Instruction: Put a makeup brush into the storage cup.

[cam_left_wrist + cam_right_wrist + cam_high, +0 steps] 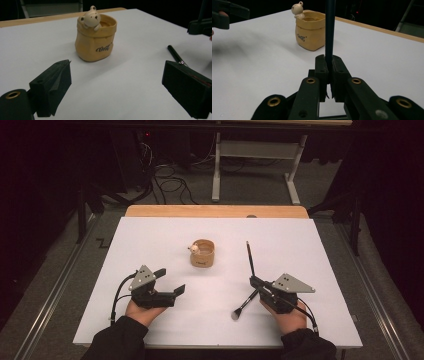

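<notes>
Lower left of the high view: left gripper (171,281), jaws wide apart, nothing btwn them, resting on the white table (150,245). Centre frame, slightly up: tan pot (202,253) w/ a little bear figure (193,249) on its rim, standing upright. Lower right: right gripper (256,282) clamped tight on a dark brush (248,275); handle points up-frame, bristle end probably toward the near edge.
</notes>
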`<state>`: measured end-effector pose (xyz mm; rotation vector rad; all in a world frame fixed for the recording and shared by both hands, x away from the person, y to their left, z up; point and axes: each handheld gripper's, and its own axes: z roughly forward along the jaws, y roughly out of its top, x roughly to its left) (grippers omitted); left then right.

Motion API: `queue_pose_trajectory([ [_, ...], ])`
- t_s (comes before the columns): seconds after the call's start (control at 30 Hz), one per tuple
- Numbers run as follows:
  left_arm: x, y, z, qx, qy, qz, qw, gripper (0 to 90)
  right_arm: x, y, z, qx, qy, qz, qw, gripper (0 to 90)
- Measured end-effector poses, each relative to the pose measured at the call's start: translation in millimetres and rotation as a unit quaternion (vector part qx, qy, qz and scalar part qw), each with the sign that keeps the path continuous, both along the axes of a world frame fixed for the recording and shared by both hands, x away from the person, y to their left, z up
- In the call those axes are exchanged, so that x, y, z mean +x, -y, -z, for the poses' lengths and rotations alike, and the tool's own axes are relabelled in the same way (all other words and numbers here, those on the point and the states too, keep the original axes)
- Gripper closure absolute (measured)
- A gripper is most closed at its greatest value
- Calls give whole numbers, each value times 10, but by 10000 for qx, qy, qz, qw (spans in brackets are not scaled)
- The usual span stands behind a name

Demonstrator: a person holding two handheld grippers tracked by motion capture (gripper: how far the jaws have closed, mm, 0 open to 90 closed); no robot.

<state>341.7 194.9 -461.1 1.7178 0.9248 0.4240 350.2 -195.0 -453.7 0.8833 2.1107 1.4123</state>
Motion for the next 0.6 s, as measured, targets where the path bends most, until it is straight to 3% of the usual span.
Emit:
queue_pose_trajectory([
  [0.23,10,83,-58,17,80,138,9999,98,-6,-17,-1,102,-35,-65,9999,864],
  [0.6,33,197,-159,35,145,267,9995,91,-25,-81,-3,66,22,-212,9998,864],
])
